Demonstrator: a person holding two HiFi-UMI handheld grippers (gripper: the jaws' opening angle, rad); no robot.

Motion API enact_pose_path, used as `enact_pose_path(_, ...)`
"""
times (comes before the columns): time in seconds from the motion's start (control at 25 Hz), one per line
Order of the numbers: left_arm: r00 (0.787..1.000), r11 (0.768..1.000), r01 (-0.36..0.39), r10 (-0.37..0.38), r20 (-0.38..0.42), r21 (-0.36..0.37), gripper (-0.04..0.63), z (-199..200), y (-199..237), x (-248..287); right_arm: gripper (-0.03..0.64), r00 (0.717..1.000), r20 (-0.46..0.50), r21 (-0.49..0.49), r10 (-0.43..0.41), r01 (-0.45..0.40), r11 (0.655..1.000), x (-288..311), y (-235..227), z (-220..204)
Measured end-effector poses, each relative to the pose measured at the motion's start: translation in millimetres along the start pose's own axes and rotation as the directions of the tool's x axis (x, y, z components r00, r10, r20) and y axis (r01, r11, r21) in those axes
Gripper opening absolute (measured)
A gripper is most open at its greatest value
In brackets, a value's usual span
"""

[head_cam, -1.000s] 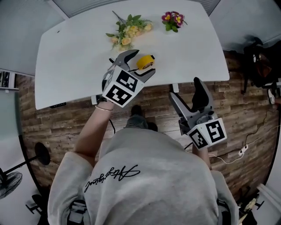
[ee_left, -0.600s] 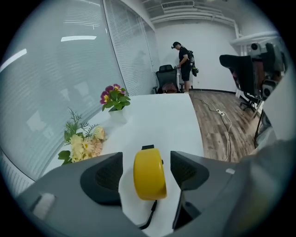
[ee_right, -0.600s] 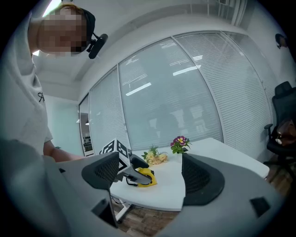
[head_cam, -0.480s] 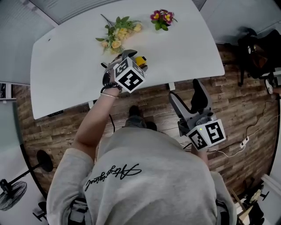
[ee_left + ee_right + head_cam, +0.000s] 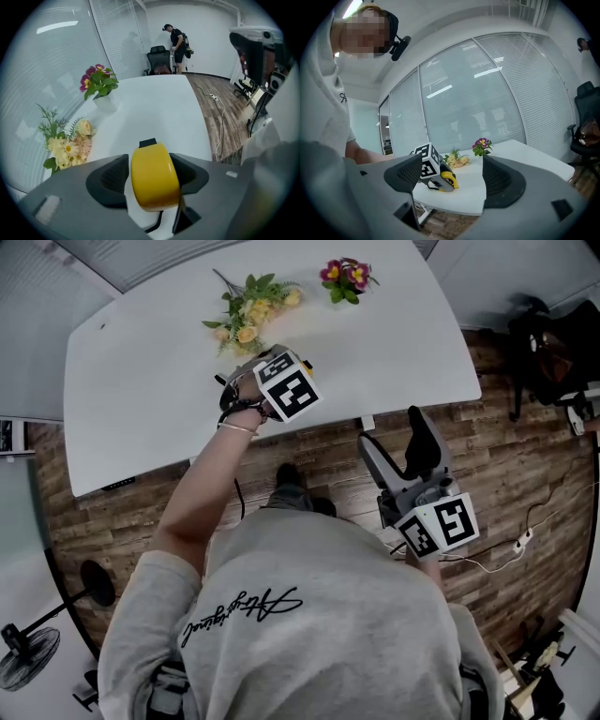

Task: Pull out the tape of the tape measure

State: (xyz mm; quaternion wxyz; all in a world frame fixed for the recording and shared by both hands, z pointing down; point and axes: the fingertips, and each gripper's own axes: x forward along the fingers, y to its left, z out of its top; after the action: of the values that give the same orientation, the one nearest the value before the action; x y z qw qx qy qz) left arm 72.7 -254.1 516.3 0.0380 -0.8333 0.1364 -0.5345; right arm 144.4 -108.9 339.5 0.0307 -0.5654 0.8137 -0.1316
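Since the earlier frame your left claw (image 5: 152,161) has come down onto the table (image 5: 141,381) and tipped steeply over the yellow tape measure (image 5: 154,180). Jaws have just been closing, case between them. Not clenched yet, by the look: a sliver of table shows beside the left pad. Tape measure sits near the table's front edge, close to the yellow flowers (image 5: 248,315). Right claw (image 5: 398,444) hangs released and empty, well apart, over the wooden floor (image 5: 328,474). Finish the squeeze square across the case's flat sides. Leave the black tab (image 5: 147,142) at its far end uncovered; the right claw likely needs that end free.
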Motion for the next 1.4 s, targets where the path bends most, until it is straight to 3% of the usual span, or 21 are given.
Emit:
enact_pose_path(0.12,0.998,0.998,0.058,-0.058,-0.019,-0.006,0.202,-2.7,-8.3,4.5,0.382,1.000,-0.002,0.002,0.001,-0.001,1.000,2.3,1.5,-0.1)
enact_pose_path(0.28,0.997,0.996,0.075,-0.075,0.017,-0.038,0.192,-0.4,-8.4,4.7,0.373,1.000,-0.007,0.006,0.005,-0.005,1.000,6.7,3.3,-4.3)
enact_pose_path(0.44,0.994,0.995,0.096,-0.095,0.059,-0.012,0.186,0.3,-13.0,0.7,0.368,1.000,-0.010,0.005,0.015,-0.015,1.000,13.6,7.1,-5.9)
enact_pose_path(0.72,0.965,0.996,0.090,-0.083,0.250,-0.017,0.183,0.2,-14.4,-15.8,0.360,0.999,-0.013,-0.009,0.037,-0.037,0.999,33.5,14.1,-3.4)
enact_pose_path(0.92,0.909,0.995,0.075,-0.040,0.414,-0.069,0.179,2.4,-4.2,-27.3,0.359,0.998,-0.027,-0.020,0.060,-0.061,0.998,53.1,23.5,-3.9)
enact_pose_path(1.12,0.823,0.994,0.045,0.019,0.567,-0.099,0.178,13.4,12.2,-48.2,0.357,0.997,-0.042,-0.032,0.067,-0.068,0.997,70.0,28.1,-5.7)
enact_pose_path(1.28,0.743,0.990,0.051,0.049,0.668,-0.129,0.178,19.8,18.4,-59.4,0.357,0.997,-0.053,-0.037,0.057,-0.059,0.998,83.5,26.6,-8.6)
enact_pose_path(1.4,0.706,0.991,0.049,0.056,0.706,-0.127,0.178,17.0,18.4,-59.0,0.350,0.996,-0.074,-0.045,0.054,-0.057,0.997,94.7,25.1,-14.4)
